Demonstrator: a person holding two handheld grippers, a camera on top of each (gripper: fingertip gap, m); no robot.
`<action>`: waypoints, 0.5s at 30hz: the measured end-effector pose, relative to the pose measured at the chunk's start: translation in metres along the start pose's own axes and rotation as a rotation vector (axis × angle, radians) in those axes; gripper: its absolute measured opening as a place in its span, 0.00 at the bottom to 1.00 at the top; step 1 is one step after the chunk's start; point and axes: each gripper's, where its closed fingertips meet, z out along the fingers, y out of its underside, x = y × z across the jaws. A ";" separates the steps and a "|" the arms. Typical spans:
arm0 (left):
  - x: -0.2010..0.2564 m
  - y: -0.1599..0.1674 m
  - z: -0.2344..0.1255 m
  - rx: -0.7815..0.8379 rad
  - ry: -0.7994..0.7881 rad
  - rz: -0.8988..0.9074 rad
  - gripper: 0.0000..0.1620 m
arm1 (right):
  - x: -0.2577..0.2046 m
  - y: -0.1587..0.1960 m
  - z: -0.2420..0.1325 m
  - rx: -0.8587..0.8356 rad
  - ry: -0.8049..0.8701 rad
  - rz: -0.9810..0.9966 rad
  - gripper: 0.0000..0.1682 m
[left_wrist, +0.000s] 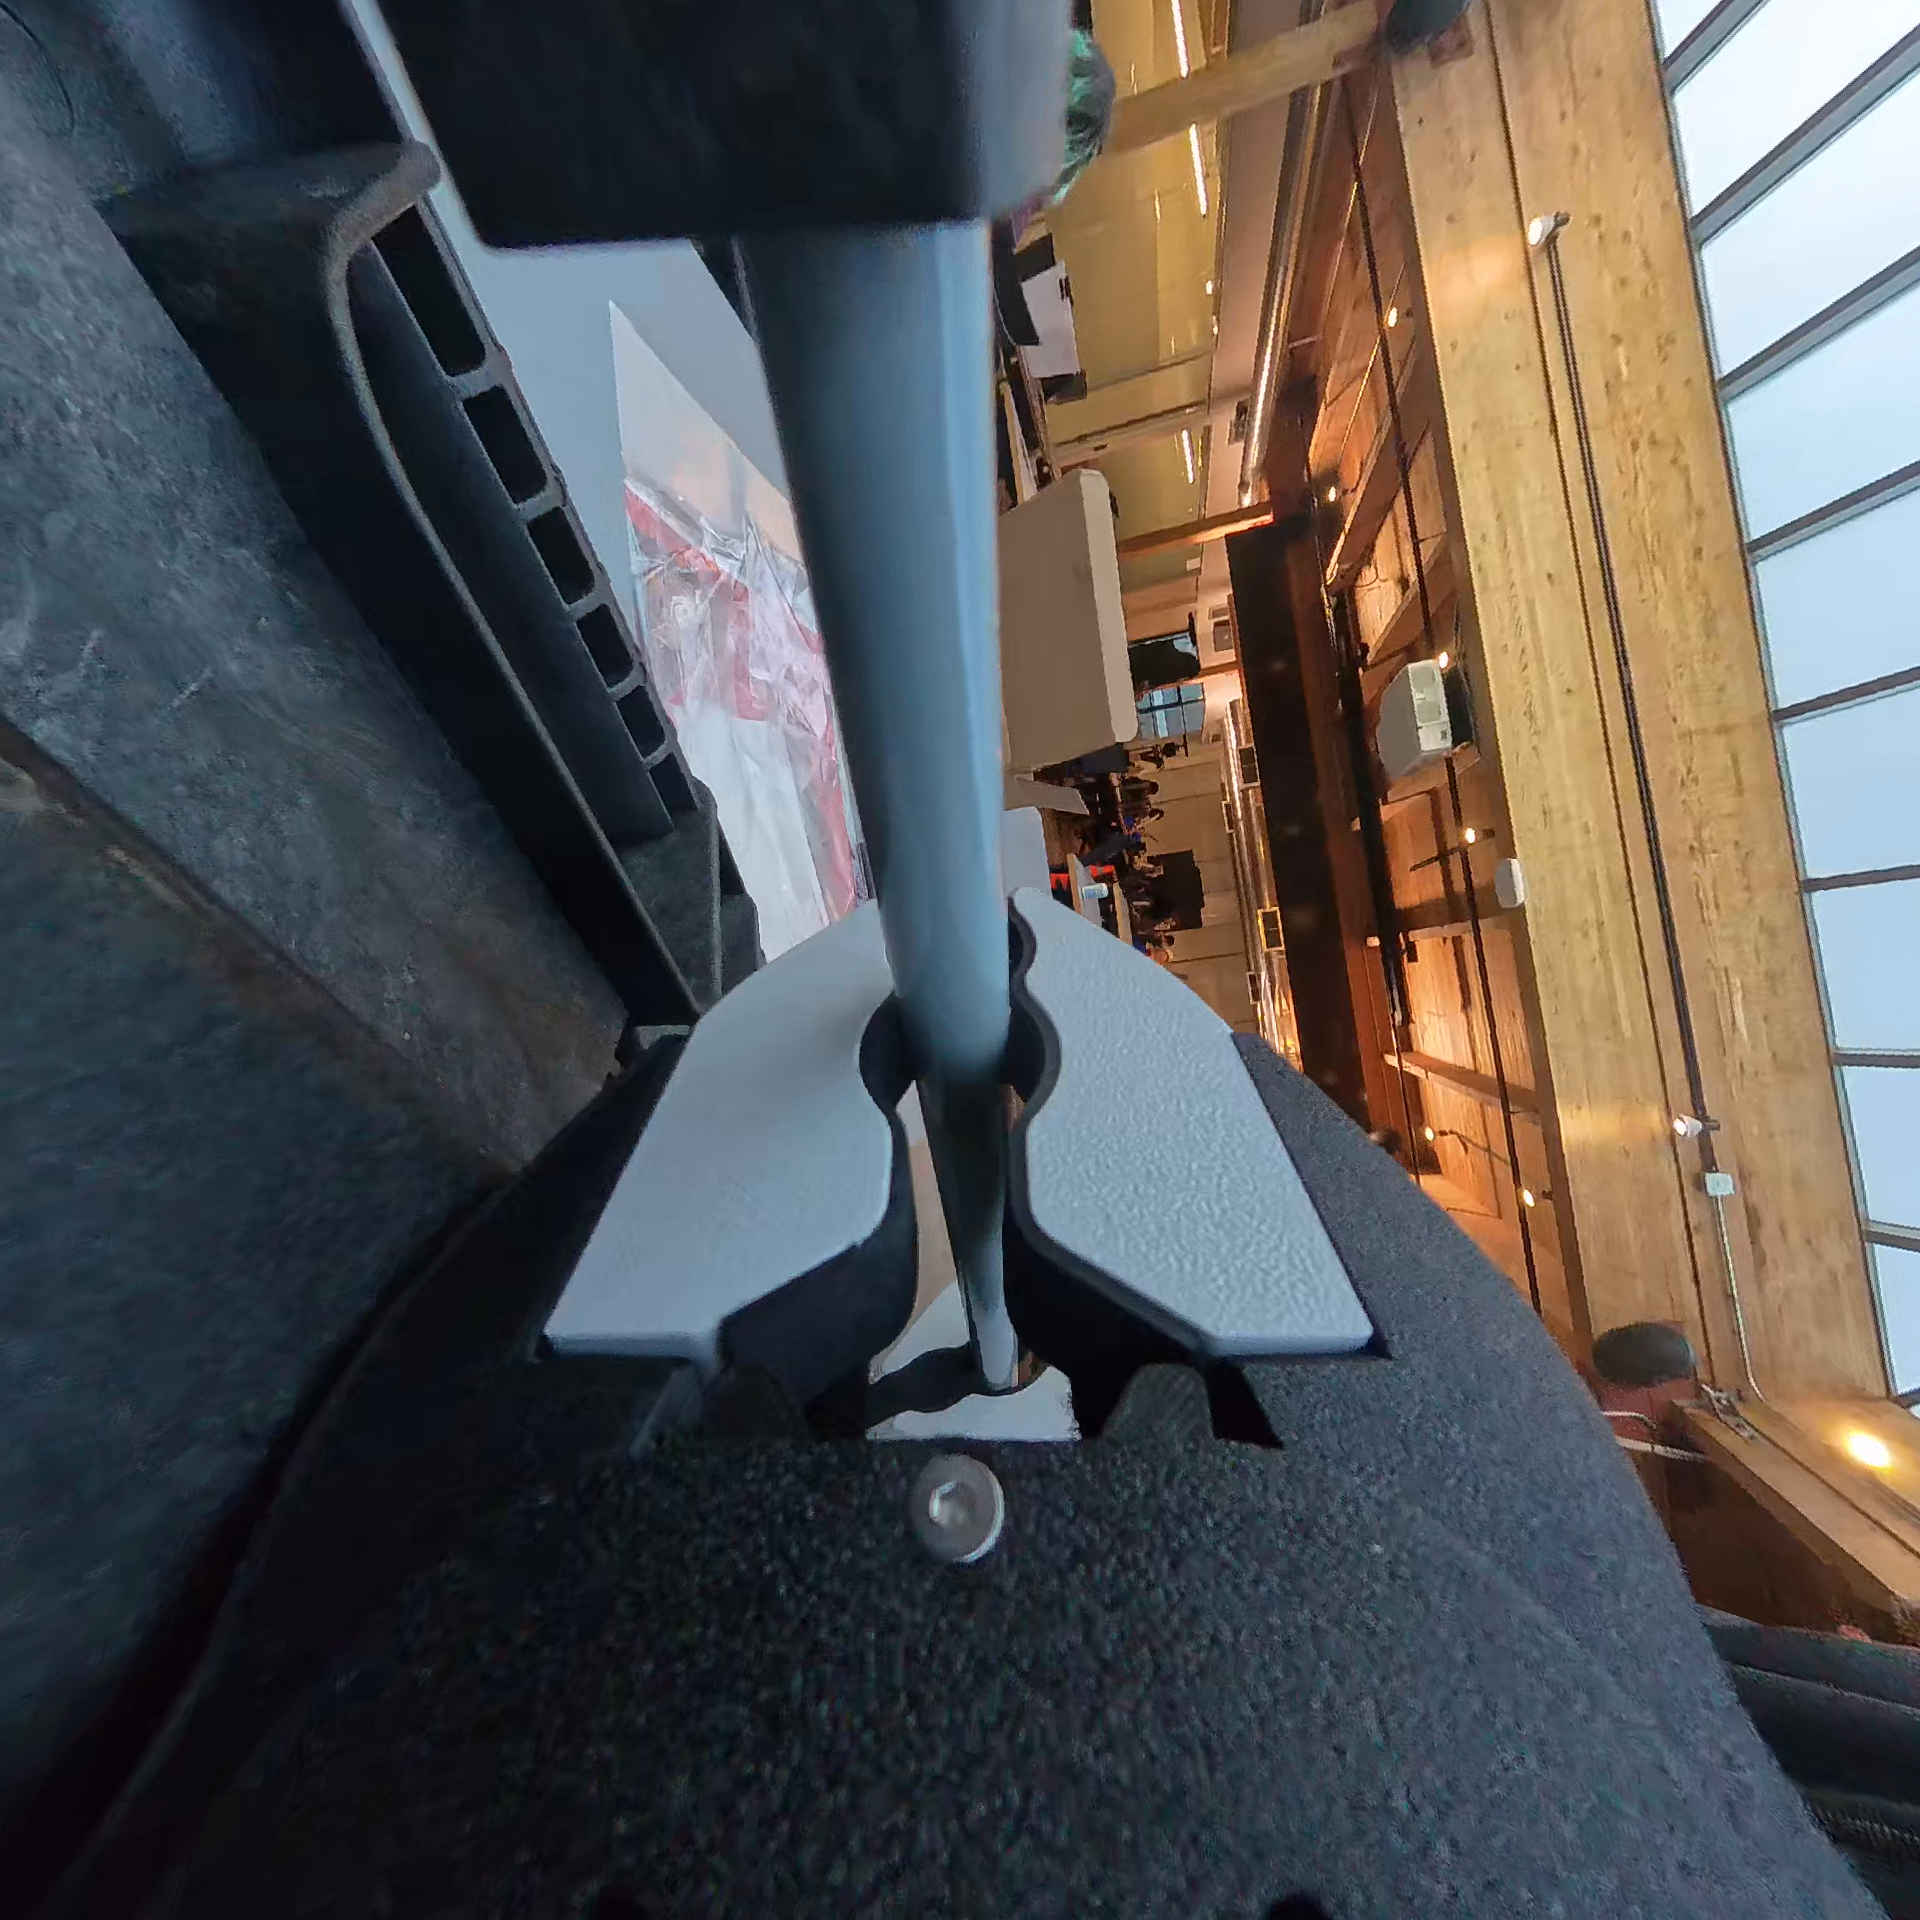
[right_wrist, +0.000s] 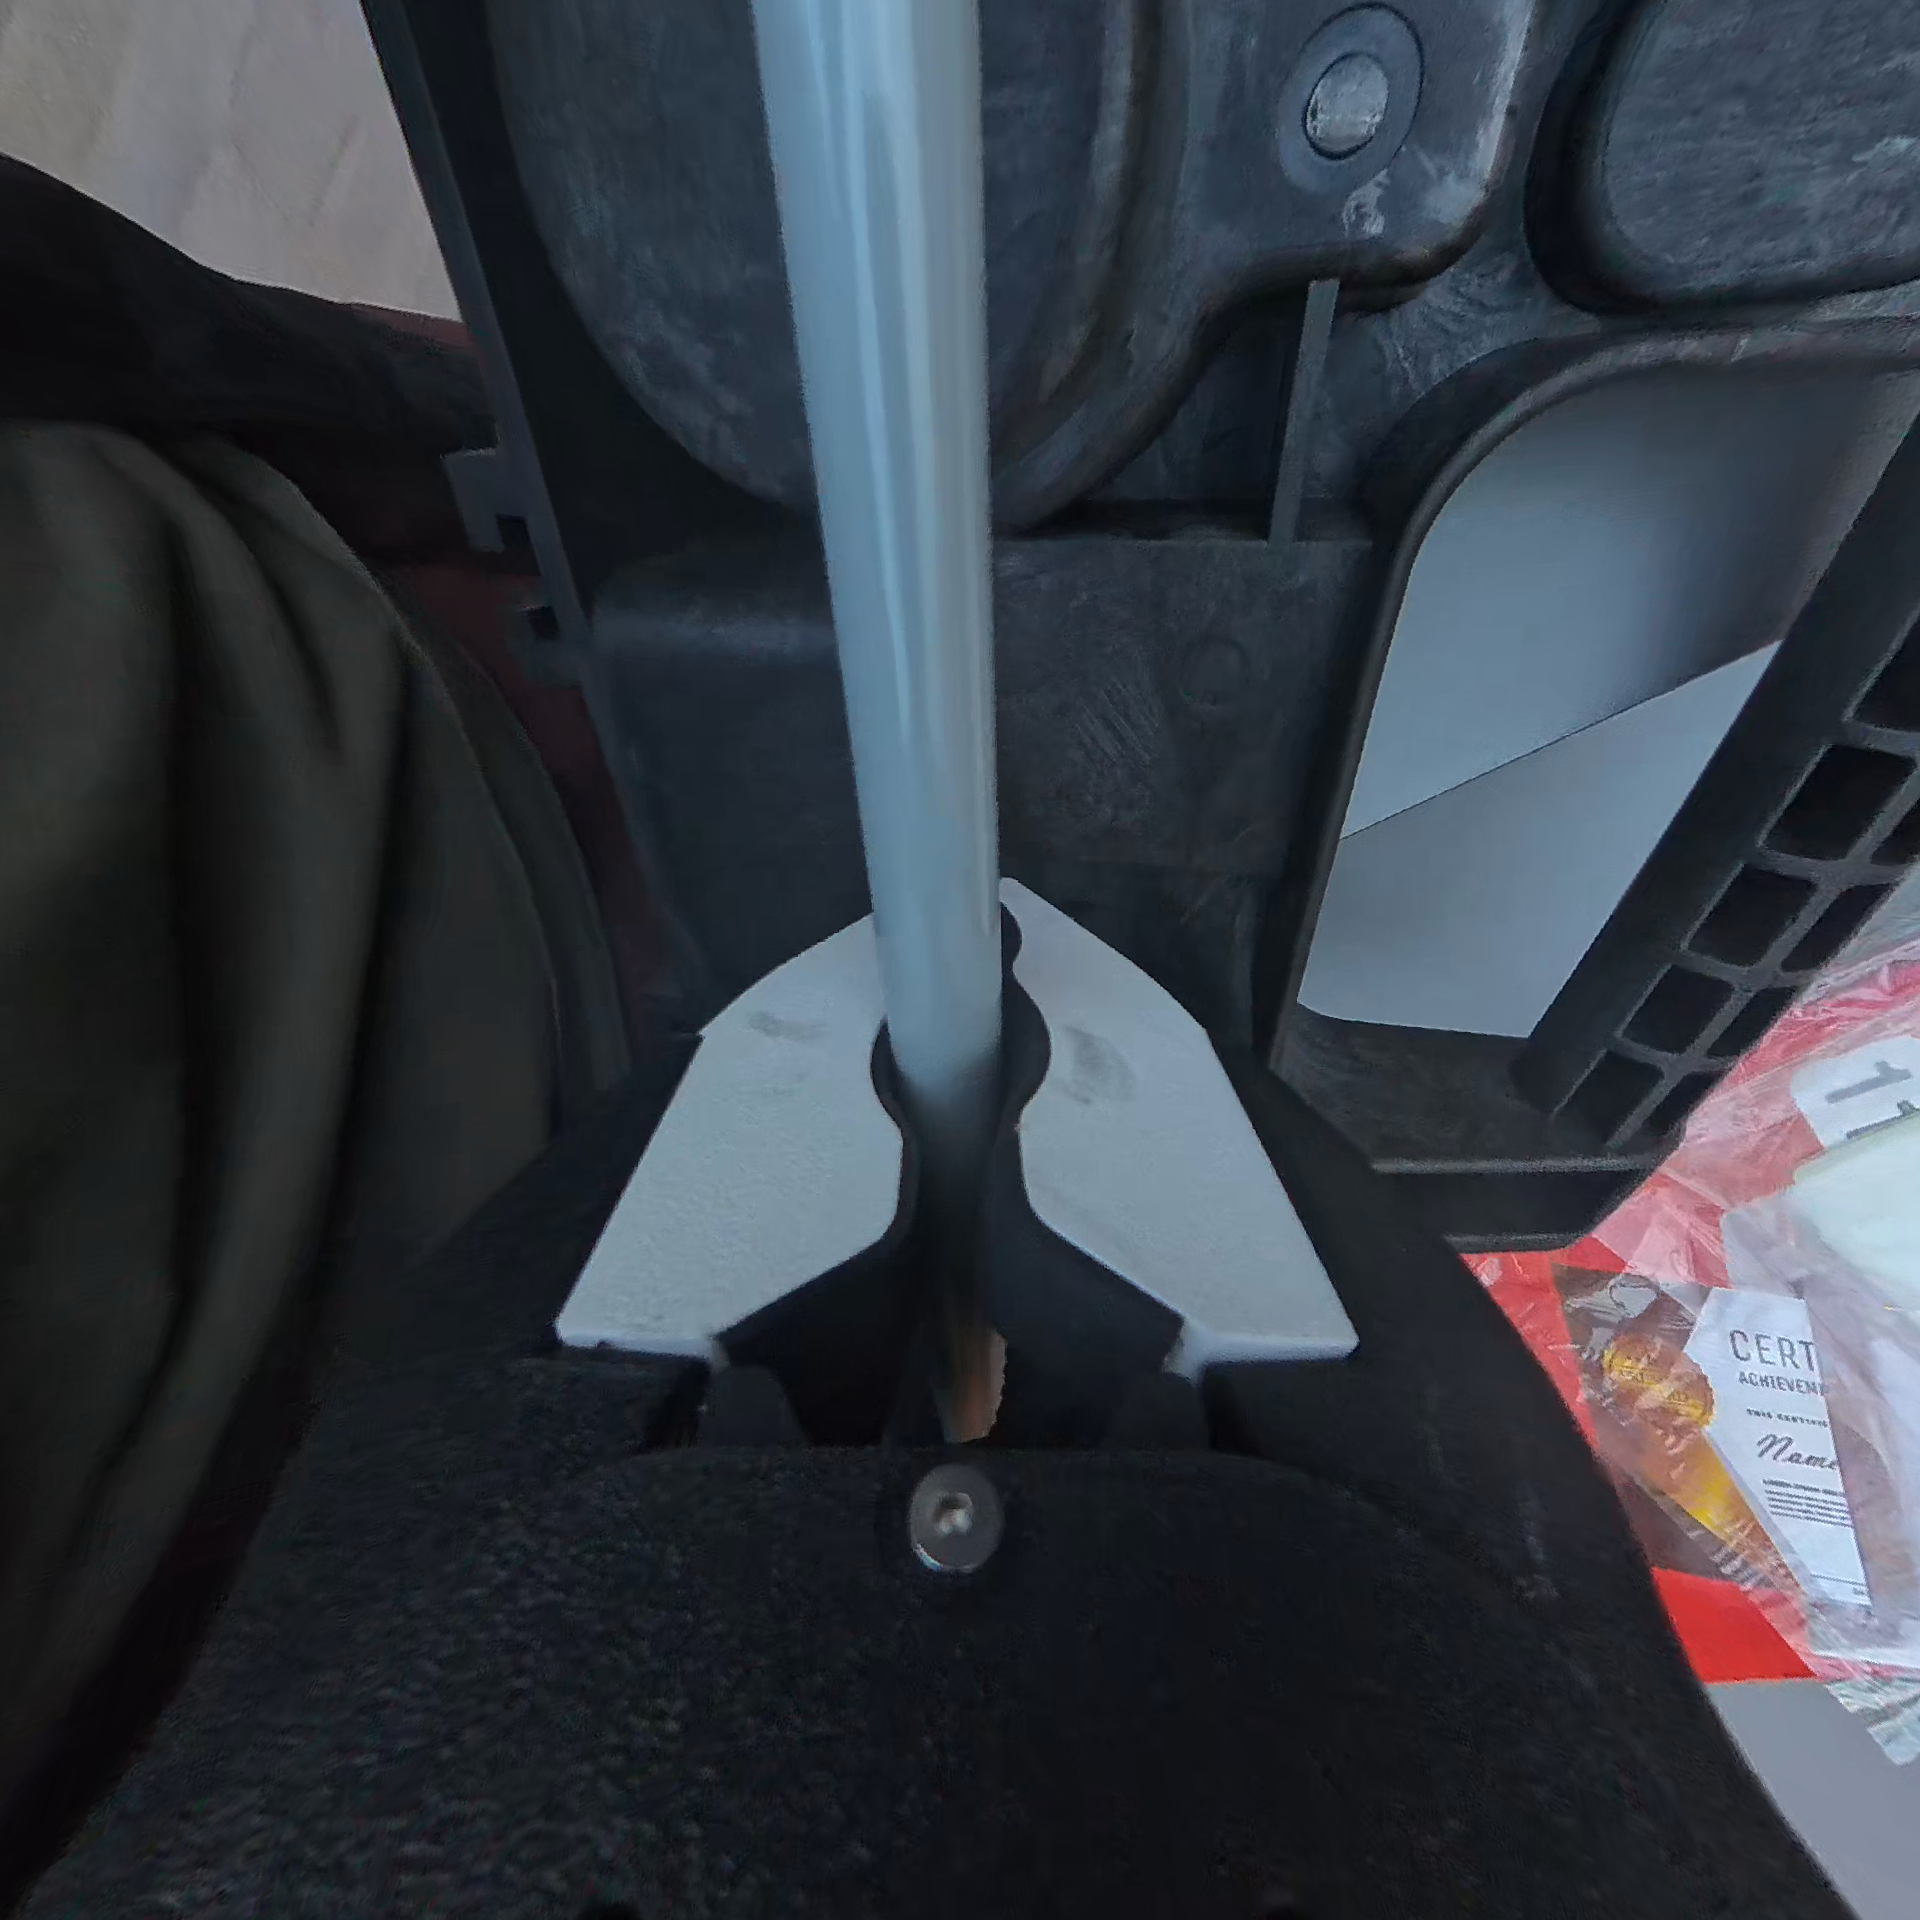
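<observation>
- The left gripper (left_wrist: 951, 1049) has two pale grey fingers (left_wrist: 1174, 1164) with a pebbled, matt face and scalloped inner edges, set in a coarse black foam-textured body with a bright hex screw (left_wrist: 954, 1507) at its middle.
- Its jaws are clenched on a smooth, round grey pole (left_wrist: 894, 623), which sits in the rounded notch between them and runs forward into a black foam-like block (left_wrist: 717, 104) at the top of the view.
- The left wrist view is rolled on its side: the timber ceiling beams (left_wrist: 1621, 727) and skylight run up the right edge.
- To the left of that pole lies a dark moulded plastic panel (left_wrist: 260, 675), scuffed and dusty, with a ribbed row of rectangular cells.
- The right gripper (right_wrist: 951, 1049) is of the same make; its pale fingers (right_wrist: 1132, 1143) bear faint grey smudges.
- It too is closed tight round a glossy grey pole (right_wrist: 883, 468), seated in the notch and rising straight up the frame.
- Behind this pole stands the worn black plastic moulding (right_wrist: 1195, 312), with a round fastener (right_wrist: 1345, 104) set in it.
- Dark olive cloth (right_wrist: 208, 883) lies in soft folds at the left.
- At the right lie crinkled clear wrappers over red printed packets (right_wrist: 1704, 1403), on a pale grey surface (right_wrist: 1818, 1787).
- I cannot tell whether both grippers hold the same pole.
</observation>
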 end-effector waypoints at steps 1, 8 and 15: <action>0.000 0.003 -0.008 0.016 -0.002 -0.002 0.08 | -0.003 0.002 0.001 -0.009 0.012 -0.017 0.06; -0.019 0.023 -0.066 0.136 0.012 -0.104 0.08 | -0.016 0.006 0.011 -0.099 0.175 -0.167 0.06; -0.044 0.055 -0.114 0.202 -0.016 -0.205 0.08 | -0.046 0.020 0.022 -0.189 0.260 -0.254 0.06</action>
